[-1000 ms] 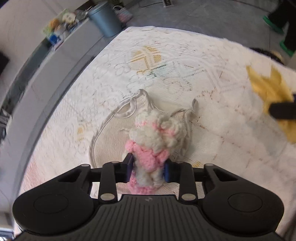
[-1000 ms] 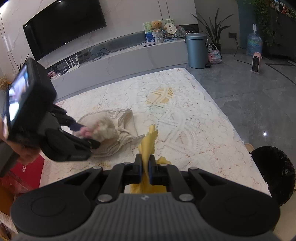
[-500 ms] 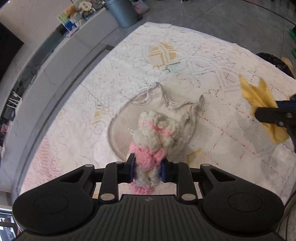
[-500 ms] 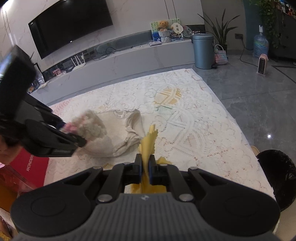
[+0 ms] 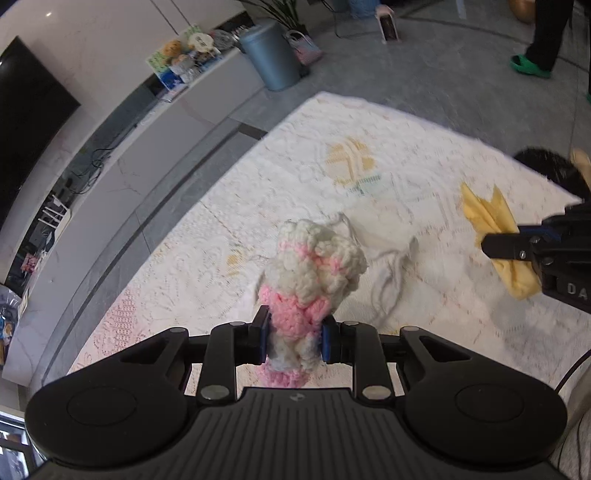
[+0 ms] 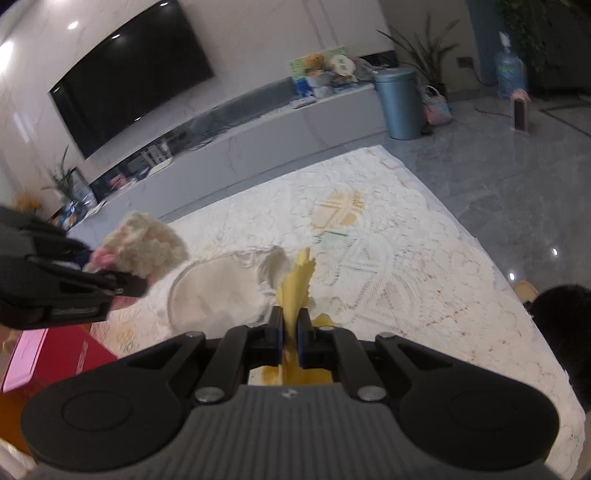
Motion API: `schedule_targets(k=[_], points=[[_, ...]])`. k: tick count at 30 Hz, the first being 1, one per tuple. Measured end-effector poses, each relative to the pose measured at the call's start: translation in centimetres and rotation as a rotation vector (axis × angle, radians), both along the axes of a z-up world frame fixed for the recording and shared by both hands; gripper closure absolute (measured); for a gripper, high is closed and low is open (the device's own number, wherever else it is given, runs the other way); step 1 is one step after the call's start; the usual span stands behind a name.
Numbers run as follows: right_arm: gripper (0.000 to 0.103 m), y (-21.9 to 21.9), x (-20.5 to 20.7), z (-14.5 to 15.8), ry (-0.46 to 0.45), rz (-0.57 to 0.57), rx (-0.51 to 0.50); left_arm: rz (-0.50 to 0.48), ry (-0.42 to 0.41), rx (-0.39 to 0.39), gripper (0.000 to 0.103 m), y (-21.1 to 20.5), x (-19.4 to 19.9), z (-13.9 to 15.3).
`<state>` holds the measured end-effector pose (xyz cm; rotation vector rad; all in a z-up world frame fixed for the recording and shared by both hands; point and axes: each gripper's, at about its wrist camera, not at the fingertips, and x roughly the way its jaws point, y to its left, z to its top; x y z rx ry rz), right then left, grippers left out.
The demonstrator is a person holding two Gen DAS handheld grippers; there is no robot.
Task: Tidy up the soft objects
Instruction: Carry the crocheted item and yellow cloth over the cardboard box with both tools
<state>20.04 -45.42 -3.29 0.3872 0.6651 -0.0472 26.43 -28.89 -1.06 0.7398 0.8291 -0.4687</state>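
Observation:
My left gripper (image 5: 294, 338) is shut on a pink and cream crocheted piece (image 5: 314, 269), held up above the table; the same piece (image 6: 144, 247) shows at the left of the right wrist view. My right gripper (image 6: 290, 334) is shut on a thin yellow cloth (image 6: 297, 284), also seen as the yellow cloth (image 5: 491, 221) at the right of the left wrist view. A cream drawstring bag (image 6: 221, 291) lies flat on the lace tablecloth (image 6: 406, 266) between the two grippers, its mouth and cords (image 5: 388, 258) towards the right gripper.
A red box (image 6: 55, 354) sits at the table's left edge. A black round bin (image 6: 565, 314) stands on the floor by the right edge. Beyond the table run a low TV bench (image 6: 258, 140) and a blue bin (image 6: 400, 103). A person's legs (image 5: 543, 33) stand far right.
The left gripper has lifted the crocheted piece up off the cream bag and tilted more level. The right gripper has stayed put with the yellow cloth.

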Motion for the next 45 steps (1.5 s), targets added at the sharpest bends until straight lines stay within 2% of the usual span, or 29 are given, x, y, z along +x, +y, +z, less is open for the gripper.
schedule_targets(k=[5,9,13,19,24,25,28,33,37,42,45], points=[[0.099,0.0,1.5,0.6,0.026,-0.019,0.018,0.062,-0.057,0.04,0.074,0.7,0.9,0.4],[0.099,1.0,4.5,2.8,0.033,-0.01,0.027,0.135,-0.07,-0.01,0.074,2.6,2.5,2.1],[0.099,3.5,7.3,6.4,0.022,-0.003,-0.01,0.234,-0.077,-0.079,0.074,6.2,4.4,4.5],[0.099,9.7,10.0,12.0,-0.07,0.035,0.014,0.39,-0.125,-0.131,0.074,15.8,6.5,7.9],[0.099,18.1,11.3,15.2,-0.124,0.142,-0.053,0.498,-0.209,-0.16,0.074,25.1,6.1,10.4],[0.099,19.8,11.5,15.7,-0.134,0.171,-0.061,0.522,-0.223,-0.189,0.074,26.9,5.9,10.9],[0.099,25.1,12.2,16.9,-0.145,0.301,-0.059,0.605,-0.221,-0.347,0.074,32.5,5.4,11.8],[0.099,33.5,12.6,18.3,-0.163,0.45,-0.147,0.716,-0.268,-0.432,0.074,37.5,4.5,11.1],[0.099,38.0,12.9,18.2,-0.15,0.538,-0.142,0.754,-0.247,-0.531,0.074,39.4,2.9,9.8],[0.099,42.2,13.5,16.2,-0.113,0.599,-0.183,0.76,-0.289,-0.57,0.074,41.1,0.8,7.2],[0.099,44.1,14.3,14.3,-0.073,0.624,-0.222,0.78,-0.25,-0.648,0.074,42.4,0.5,4.8]])
